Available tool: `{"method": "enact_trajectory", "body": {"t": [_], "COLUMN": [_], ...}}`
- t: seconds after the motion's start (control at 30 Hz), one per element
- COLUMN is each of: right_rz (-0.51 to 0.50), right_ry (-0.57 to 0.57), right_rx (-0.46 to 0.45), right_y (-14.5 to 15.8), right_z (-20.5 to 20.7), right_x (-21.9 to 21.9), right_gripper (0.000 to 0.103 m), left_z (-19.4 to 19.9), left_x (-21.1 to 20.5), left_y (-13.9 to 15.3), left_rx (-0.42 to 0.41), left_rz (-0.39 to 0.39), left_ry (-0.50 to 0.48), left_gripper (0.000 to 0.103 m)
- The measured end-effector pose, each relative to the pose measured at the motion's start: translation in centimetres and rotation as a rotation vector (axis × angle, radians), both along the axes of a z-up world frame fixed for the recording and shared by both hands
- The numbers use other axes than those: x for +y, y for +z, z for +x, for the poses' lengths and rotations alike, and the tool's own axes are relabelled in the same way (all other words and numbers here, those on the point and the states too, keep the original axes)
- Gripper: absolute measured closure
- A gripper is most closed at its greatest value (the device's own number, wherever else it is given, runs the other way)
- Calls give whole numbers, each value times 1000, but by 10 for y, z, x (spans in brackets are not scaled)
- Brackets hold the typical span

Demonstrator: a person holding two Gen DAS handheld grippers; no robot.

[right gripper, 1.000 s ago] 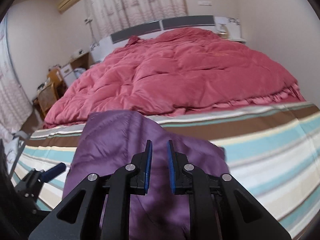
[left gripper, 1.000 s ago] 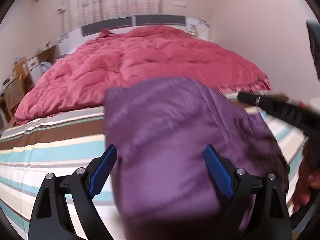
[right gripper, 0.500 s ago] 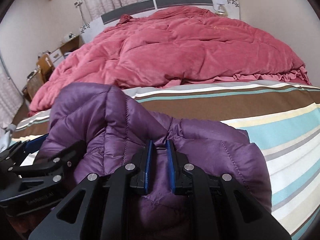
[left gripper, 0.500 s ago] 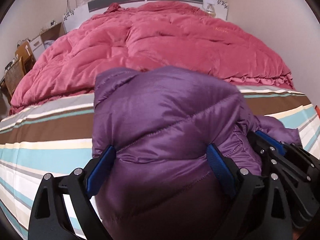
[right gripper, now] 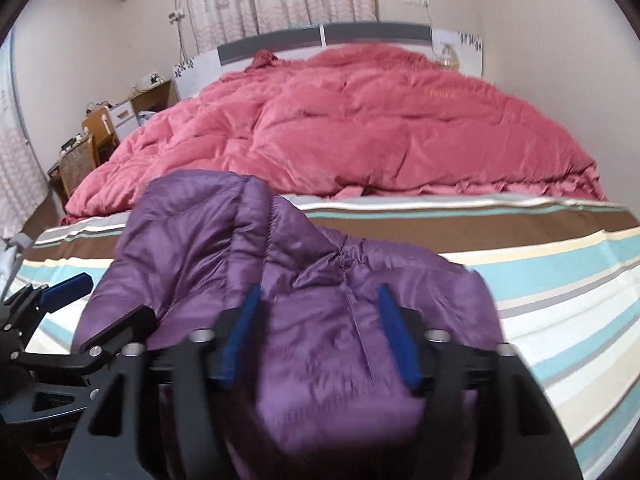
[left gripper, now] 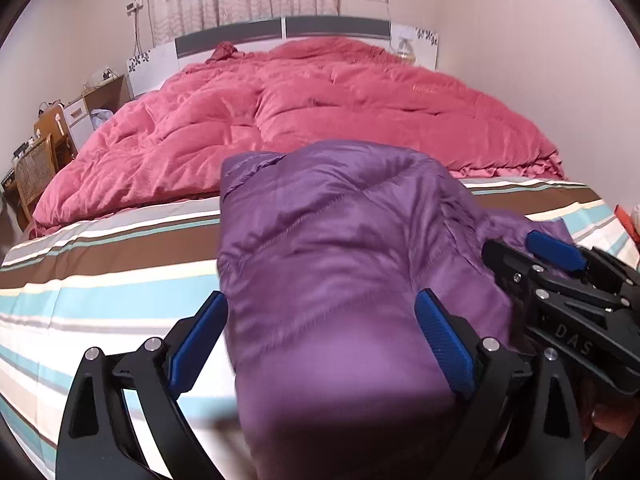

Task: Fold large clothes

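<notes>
The purple down jacket (left gripper: 344, 264) lies bundled into a compact fold on the striped bed sheet (left gripper: 100, 292), so folding looks nearly done; perhaps tidying remains. It bulges up between both pairs of fingers. The left gripper (left gripper: 320, 340) stands wide apart, unclamped; the right gripper (right gripper: 320, 334) is opening, releasing the fabric. Both tilt downward. Beyond lies a red duvet (left gripper: 320, 108).
</notes>
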State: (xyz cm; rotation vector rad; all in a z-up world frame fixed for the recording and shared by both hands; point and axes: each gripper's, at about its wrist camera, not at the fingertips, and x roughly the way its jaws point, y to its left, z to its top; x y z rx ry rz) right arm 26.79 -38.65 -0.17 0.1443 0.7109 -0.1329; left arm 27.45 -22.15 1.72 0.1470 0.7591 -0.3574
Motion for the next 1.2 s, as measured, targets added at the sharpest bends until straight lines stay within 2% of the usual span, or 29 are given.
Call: {"method": "enact_trajectory", "body": {"t": [0.1, 0.27, 0.33, 0.47, 0.53, 0.63, 0.73, 1.0, 1.07, 1.1, 1.17, 1.2], "right_rz": [-18, -3, 3, 20, 84, 226, 324, 490, 570, 581, 587, 616], "right_ry": [-4, -33, -41, -64, -71, -78, -60, -19, -17, -15, 14, 34], "right_rx": [0, -3, -5, 12, 39, 87, 129, 175, 172, 162, 150, 138], "right_y": [6, 14, 17, 18, 13, -6, -23, -49, -58, -59, -60, -61], "right_z": [-17, -40, -48, -63, -68, -72, -67, -57, -55, -54, -52, -52], "right_x": [2, -7, -11, -22, -34, -56, -63, -72, -76, -77, -74, -72], "right_gripper": [39, 38, 24, 21, 16, 16, 16, 16, 16, 20, 32, 43], "left_z": [-15, -27, -32, -34, -34, -32, -29, -24, -21, -21, -21, -23], "left_x": [13, 32, 39, 51, 58, 63, 66, 61, 59, 59, 55, 54], "left_y": [4, 4, 5, 2, -2, -8, -13, -25, -30, -32, -37, -37], "left_rx": [-16, -5, 0, 42, 77, 140, 191, 260, 291, 303, 325, 322], "left_rz": [-26, -51, -61, -102, -132, -167, -206, -264, -294, -305, -330, -333], "left_ry": [12, 23, 22, 5, -12, -43, -58, -116, -127, -131, -155, -165], "left_gripper": [2, 2, 2, 2, 2, 2, 2, 2, 2, 2, 12, 18]}}
